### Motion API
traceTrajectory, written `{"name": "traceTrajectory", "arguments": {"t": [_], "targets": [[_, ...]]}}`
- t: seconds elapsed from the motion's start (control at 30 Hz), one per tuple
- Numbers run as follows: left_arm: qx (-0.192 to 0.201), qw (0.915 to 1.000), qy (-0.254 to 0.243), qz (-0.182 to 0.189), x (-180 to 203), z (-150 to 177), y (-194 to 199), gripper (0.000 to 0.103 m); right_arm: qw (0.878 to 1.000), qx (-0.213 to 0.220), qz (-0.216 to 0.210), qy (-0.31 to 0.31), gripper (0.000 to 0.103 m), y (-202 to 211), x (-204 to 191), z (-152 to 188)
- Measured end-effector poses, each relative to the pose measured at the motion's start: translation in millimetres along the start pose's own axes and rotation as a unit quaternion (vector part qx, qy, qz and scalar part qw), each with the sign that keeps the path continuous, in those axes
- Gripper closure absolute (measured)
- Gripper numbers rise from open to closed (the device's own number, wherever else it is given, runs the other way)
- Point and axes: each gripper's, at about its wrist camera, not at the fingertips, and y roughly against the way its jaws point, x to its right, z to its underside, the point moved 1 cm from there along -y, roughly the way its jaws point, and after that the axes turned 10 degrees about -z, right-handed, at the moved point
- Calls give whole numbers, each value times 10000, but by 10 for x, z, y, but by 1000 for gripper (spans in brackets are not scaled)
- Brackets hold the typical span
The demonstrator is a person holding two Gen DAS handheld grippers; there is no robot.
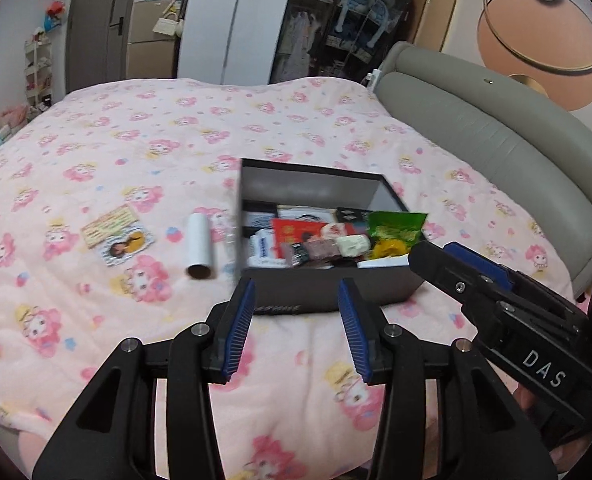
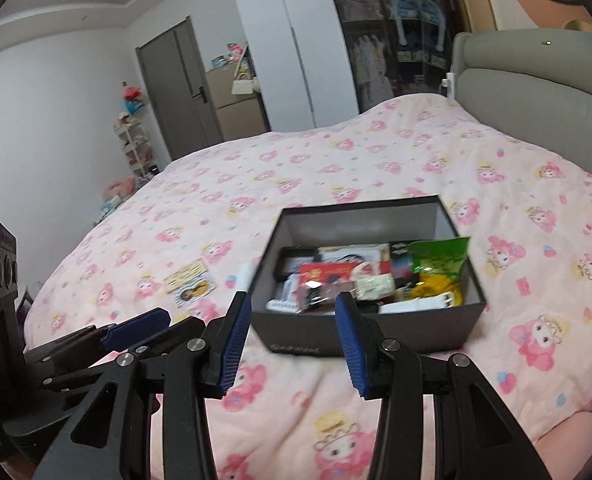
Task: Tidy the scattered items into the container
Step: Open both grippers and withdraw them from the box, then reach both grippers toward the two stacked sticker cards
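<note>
Bedspread [image 1: 144, 128], pink with a cartoon print, fills my view, and the dark box [image 1: 327, 292] sits on it straight ahead, packed with a green packet [image 1: 395, 228], a red packet [image 1: 296, 236] and other small packs. Left of the box a white paper roll [image 1: 200, 248] lies just beside its wall, with a printed card packet [image 1: 116, 236] further left. My left gripper [image 1: 296, 332] and right gripper [image 2: 292, 344] both hover spread and empty near the box front
</note>
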Motion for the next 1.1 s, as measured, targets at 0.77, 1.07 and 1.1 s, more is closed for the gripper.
{"name": "traceTrajectory", "arguments": {"t": [0.77,1.07,1.1], "targets": [[-607,9932,937,-343,-1222,373,-468,60,9885,-1145,-875,447,63,-1136,-836,208],[-970,9814,1556,-562,-1711,332,-1073,60,9866,-1395,-785,328,63,-1725,-836,143],[-1000,9787,1692,-601,-1798,321,-1148,60,9858,-1438,-807,314,64,-1808,-844,129]]}}
